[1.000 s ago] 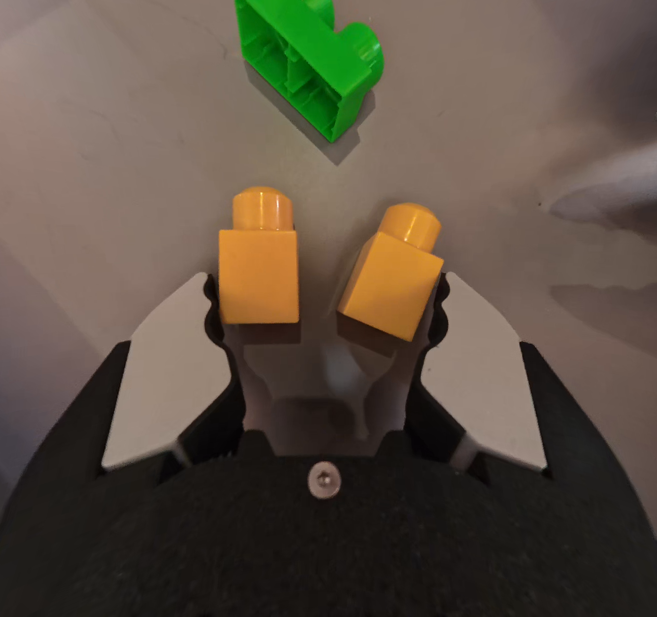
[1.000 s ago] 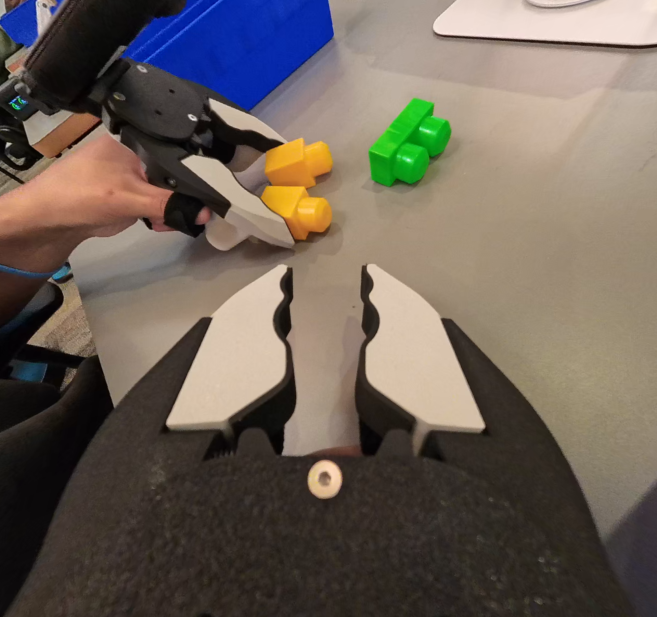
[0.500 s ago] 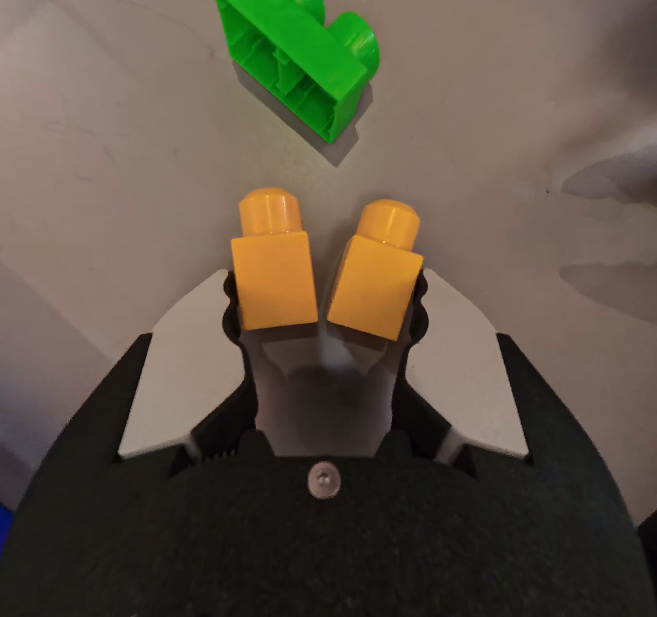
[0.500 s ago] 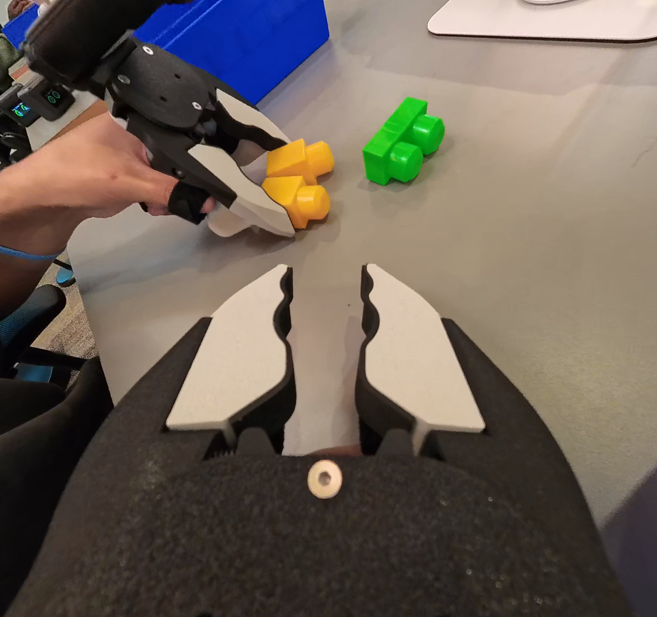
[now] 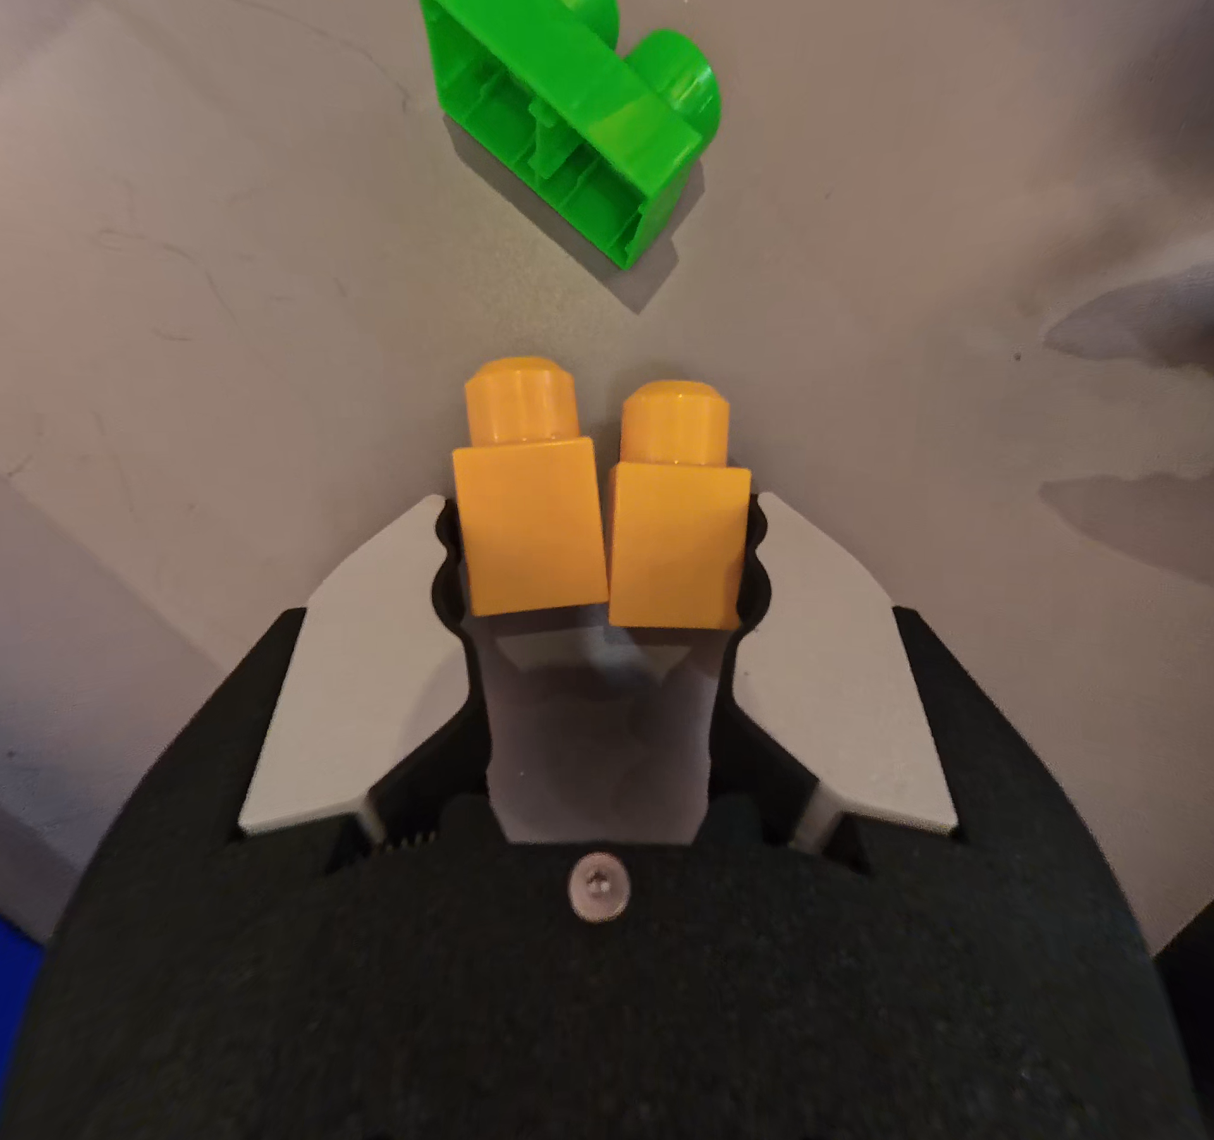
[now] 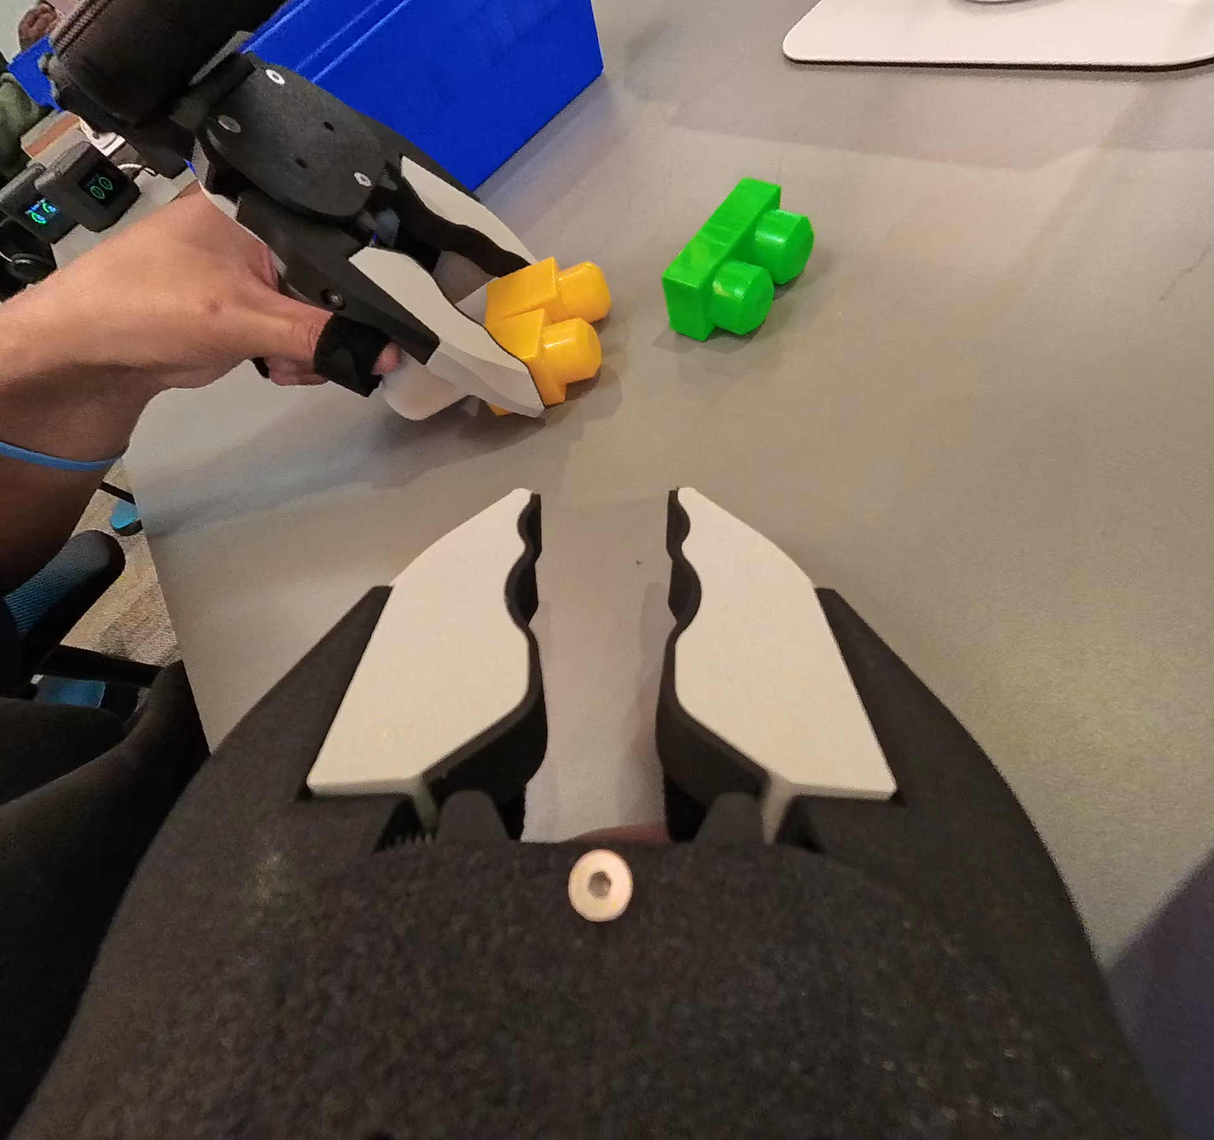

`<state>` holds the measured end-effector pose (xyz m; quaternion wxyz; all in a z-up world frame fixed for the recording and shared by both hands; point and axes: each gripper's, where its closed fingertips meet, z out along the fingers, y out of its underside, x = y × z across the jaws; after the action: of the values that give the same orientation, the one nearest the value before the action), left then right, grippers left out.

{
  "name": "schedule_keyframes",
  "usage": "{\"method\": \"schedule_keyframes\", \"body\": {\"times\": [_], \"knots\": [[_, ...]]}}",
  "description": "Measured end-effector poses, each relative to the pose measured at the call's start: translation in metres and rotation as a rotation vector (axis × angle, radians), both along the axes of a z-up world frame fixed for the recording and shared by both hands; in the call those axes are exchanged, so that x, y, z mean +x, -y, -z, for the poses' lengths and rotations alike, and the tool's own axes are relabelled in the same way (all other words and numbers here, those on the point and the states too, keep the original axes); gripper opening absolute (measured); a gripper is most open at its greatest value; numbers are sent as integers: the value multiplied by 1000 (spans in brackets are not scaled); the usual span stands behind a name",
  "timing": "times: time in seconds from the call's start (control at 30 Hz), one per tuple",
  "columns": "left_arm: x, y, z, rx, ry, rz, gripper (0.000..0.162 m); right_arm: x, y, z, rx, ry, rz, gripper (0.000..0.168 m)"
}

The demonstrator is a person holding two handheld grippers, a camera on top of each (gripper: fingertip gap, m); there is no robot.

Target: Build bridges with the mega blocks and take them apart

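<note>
Big grey table (image 6: 985, 386) is taking up most of the scene, with a blue bin (image 6: 460, 44) sitting at the far left and a white mat (image 6: 985, 24) off at the far right; nearer in, the left gripper (image 6: 499, 327) is coming in low from the left, a hand (image 6: 184, 307) wrapped round its grip, and it's pinching two orange blocks (image 5: 601, 537) side by side between its fingers (image 5: 374, 635), both lying on their sides with studs pointing away; they're touching but not quite parallel, the left one looking a bit skewed. The right gripper (image 6: 604, 517) is just hanging out near the front edge, jaws spread and holding nothing. The green block (image 6: 736, 261) is lying on its side just beyond the orange pair, well clear of them. My take: it's squaring up the bridge pillars, so squeezing gently is the way to go, keeping both flush so neither one is popping out sideways.
</note>
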<state>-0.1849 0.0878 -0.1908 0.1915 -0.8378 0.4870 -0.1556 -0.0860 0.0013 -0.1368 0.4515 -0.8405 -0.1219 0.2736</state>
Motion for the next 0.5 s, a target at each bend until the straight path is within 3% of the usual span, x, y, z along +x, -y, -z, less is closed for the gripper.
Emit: {"method": "schedule_keyframes", "body": {"times": [0.27,0.5], "knots": [[-8,12,-10,-1,28,13,99,1,0,0,-2,2,0,36],[-12,2,0,20,-10,-6,100,-1,1,1,-2,5,-6,36]]}}
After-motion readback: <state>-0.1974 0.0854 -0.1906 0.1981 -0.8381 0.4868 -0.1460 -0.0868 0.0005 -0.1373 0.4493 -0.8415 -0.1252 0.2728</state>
